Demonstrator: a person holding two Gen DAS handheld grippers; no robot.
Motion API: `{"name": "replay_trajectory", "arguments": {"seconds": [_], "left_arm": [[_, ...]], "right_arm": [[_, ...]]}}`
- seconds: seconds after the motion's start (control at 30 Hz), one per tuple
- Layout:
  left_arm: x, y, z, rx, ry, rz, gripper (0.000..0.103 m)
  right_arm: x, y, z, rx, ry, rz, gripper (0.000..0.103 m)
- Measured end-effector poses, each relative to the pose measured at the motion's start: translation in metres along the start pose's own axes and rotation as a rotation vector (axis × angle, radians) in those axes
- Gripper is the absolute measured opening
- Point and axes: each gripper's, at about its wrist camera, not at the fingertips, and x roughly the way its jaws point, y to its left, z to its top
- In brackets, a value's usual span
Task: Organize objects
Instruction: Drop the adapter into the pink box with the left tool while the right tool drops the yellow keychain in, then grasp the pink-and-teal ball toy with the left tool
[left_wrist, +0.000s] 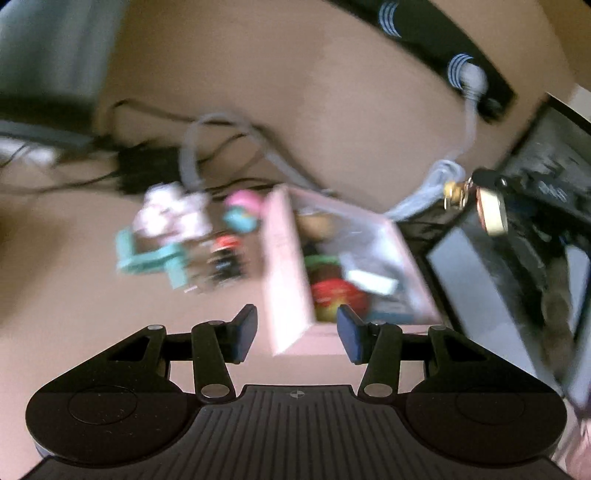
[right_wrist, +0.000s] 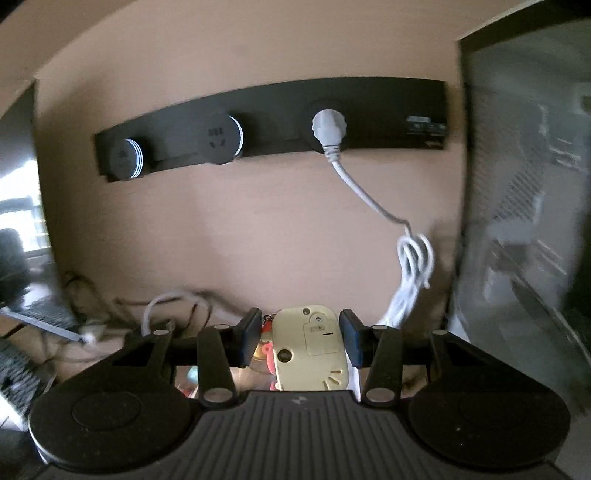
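Note:
In the blurred left wrist view my left gripper (left_wrist: 297, 332) is open above the near corner of a pink box (left_wrist: 291, 295) that holds small toys, a red and yellow one (left_wrist: 336, 295) among them. Left of the box lie a teal and white toy (left_wrist: 162, 240) and a pink and blue figure (left_wrist: 242, 210). My right gripper (right_wrist: 298, 338) is shut on a cream plastic keychain toy (right_wrist: 312, 350), seen from its back; the same toy hangs at the right of the left wrist view (left_wrist: 491, 212).
A black power strip (right_wrist: 269, 122) sits on the beige wall with a white plug and coiled cable (right_wrist: 413, 266). Tangled cables (left_wrist: 207, 155) lie behind the toys. A dark glass-fronted case (right_wrist: 524, 203) stands at the right, also in the left wrist view (left_wrist: 517, 266).

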Motion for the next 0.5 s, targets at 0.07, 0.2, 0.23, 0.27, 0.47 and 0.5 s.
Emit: {"name": "replay_trajectory", "arguments": {"seconds": [0.07,0.2,0.23,0.27,0.47,0.5], "left_arm": [[-0.008,0.02,-0.003,-0.037,-0.001,0.033,0.052],[-0.018,0.057,-0.009,-0.097,-0.001,0.094,0.052],[-0.019,0.063,-0.009,-0.108,0.004,0.105,0.052],[-0.018,0.07,-0.011,-0.121,0.012,0.116,0.052],[0.0,0.081,-0.013,-0.126,0.056,0.1,0.052],[0.003,0.08,-0.012,-0.122,0.062,0.092,0.052]], "right_arm": [[0.033,0.001,0.004,0.016,0.058,-0.023,0.063],[0.053,0.007,-0.013,0.066,0.151,-0.016,0.064],[0.05,0.011,-0.019,0.055,0.16,-0.01,0.066],[0.047,0.017,-0.027,0.03,0.168,-0.015,0.067],[0.022,0.045,-0.064,-0.076,0.208,-0.031,0.072],[0.017,0.048,-0.07,-0.086,0.215,-0.034,0.072]]}}
